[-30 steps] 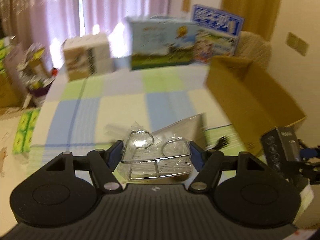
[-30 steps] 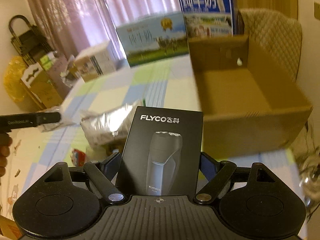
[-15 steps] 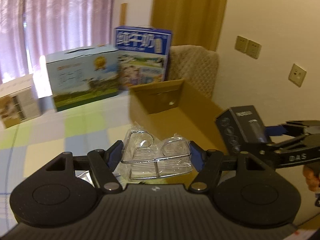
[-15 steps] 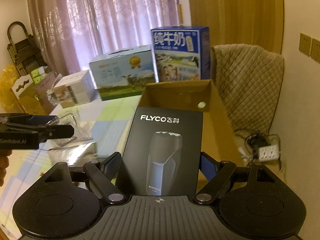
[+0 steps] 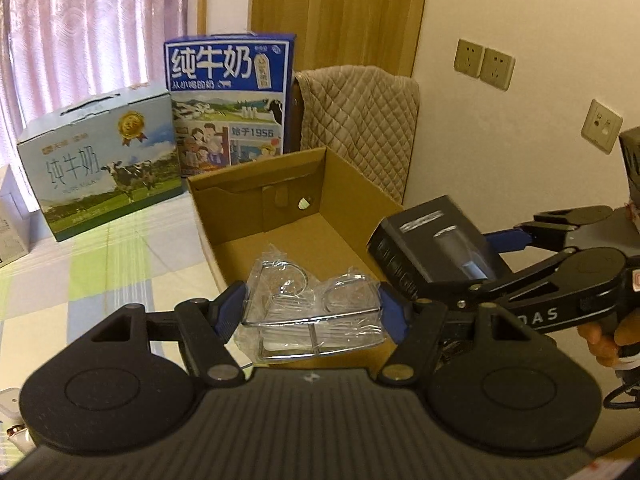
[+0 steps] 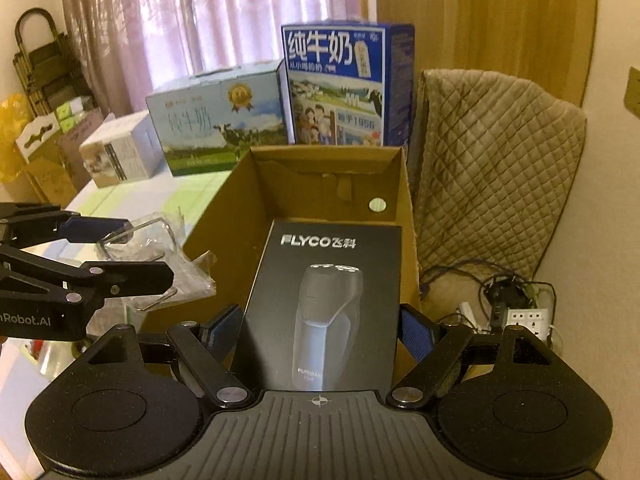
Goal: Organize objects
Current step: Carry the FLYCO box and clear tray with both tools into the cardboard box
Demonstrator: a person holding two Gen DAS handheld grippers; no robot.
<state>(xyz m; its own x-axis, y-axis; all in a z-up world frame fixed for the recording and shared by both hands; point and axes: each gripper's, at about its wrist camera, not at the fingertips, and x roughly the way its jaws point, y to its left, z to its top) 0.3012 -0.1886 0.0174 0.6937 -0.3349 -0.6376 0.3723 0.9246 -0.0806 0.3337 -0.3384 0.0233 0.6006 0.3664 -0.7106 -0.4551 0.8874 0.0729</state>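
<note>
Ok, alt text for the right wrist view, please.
The right gripper holds a black FLYCO shaver box upright above an open, empty cardboard box. At left, the left gripper holds a plastic-wrapped wire rack; two milk cartons stand behind.

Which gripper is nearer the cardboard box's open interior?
Right. The right gripper holds the shaver box over the cardboard box; the left gripper hangs at its near-left edge.

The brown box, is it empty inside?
Seemingly empty: the cardboard box is open and its visible floor is bare; the near end is hidden.
</note>
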